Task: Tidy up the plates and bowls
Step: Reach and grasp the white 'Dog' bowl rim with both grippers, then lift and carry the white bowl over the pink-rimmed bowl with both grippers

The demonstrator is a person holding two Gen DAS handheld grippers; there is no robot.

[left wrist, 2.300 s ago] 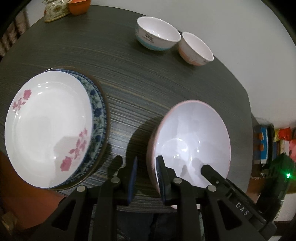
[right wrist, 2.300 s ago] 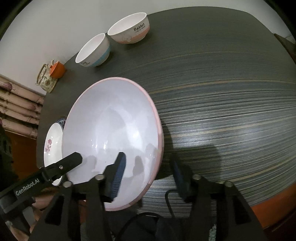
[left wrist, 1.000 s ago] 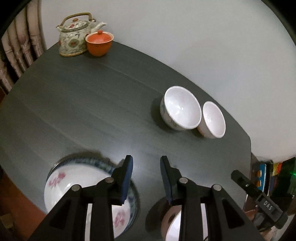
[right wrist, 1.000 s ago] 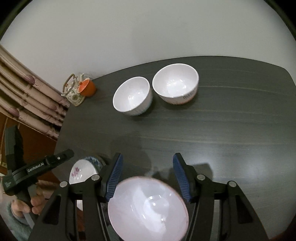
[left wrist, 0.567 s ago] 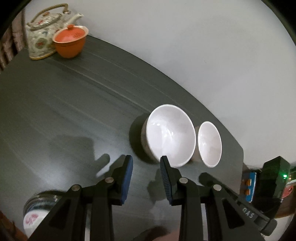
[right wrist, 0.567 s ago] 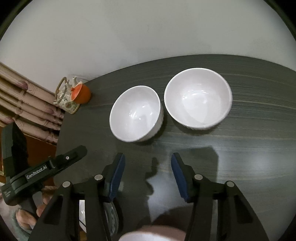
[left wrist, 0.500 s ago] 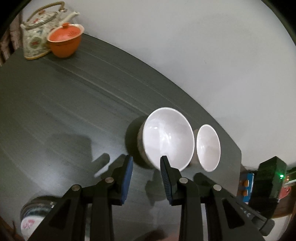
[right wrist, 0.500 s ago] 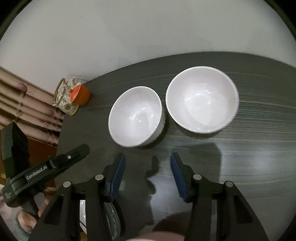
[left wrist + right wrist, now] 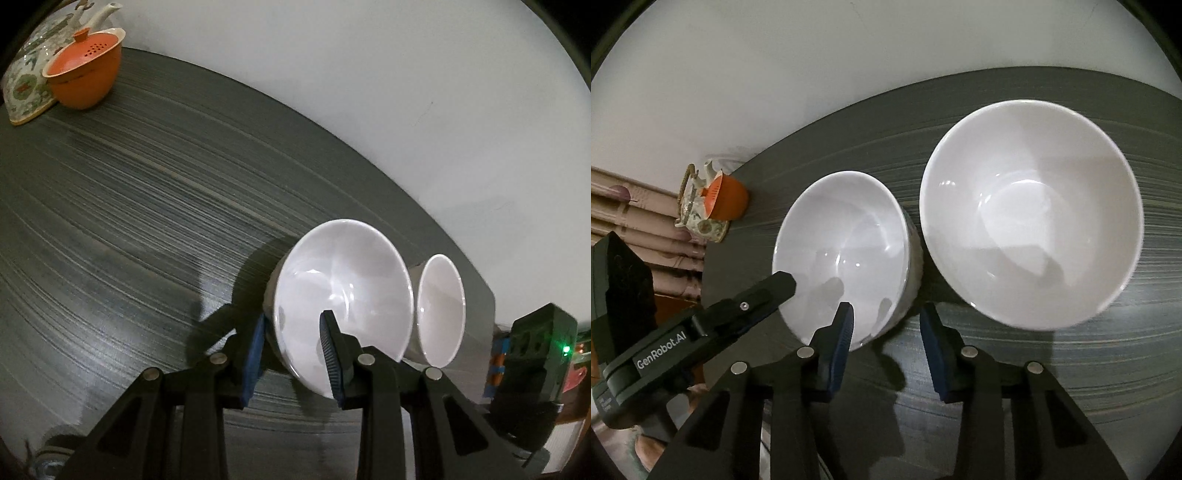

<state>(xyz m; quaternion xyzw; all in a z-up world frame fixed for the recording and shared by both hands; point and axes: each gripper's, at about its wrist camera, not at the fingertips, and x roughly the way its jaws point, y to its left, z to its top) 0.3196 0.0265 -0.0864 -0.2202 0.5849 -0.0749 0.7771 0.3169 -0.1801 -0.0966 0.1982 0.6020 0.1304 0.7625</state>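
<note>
"GenRobot.AI" stands in white letters on the left gripper (image 9: 768, 291) body, seen from the right wrist; smaller print below it seems illegible.

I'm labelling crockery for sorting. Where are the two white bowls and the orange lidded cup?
Left white bowl (image 9: 846, 240): right wrist view, inner wall.
Right white bowl (image 9: 1034, 214): right wrist view, inside bottom.
Orange lidded cup (image 9: 86, 79): left wrist view, outer side.
</note>
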